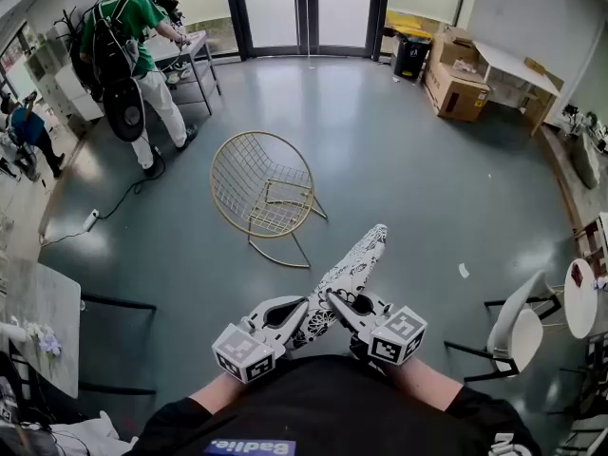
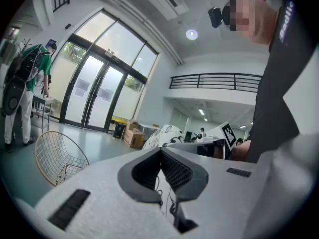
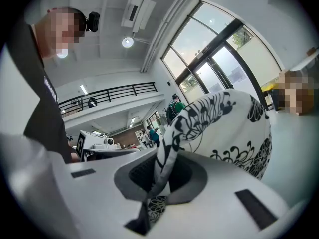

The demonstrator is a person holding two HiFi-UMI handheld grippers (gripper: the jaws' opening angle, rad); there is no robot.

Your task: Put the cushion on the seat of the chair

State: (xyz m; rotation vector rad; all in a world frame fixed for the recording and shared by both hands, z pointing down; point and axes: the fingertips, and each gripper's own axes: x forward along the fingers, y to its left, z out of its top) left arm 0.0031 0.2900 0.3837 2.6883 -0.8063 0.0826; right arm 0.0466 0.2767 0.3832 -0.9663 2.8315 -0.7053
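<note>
Head view: my left hand-held gripper [image 1: 302, 310] and right hand-held gripper [image 1: 337, 302] both pinch the cushion [image 1: 353, 266] by its near edge, lower centre, short of the chair [image 1: 261, 193]. Such thin bites could slip, dropping it on the floor [image 1: 408, 160].

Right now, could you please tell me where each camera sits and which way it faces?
Head view: on the person's head, facing steeply down at the wire chair and cushion; both forearms, the left gripper and the right gripper show.
Left gripper view: on the left gripper, facing along its jaws, shut on the cushion, toward the right gripper; the person's torso shows.
Right gripper view: on the right gripper, facing the opposite way across the cushion; torso shows.
Shared: every view shows the cushion.
</note>
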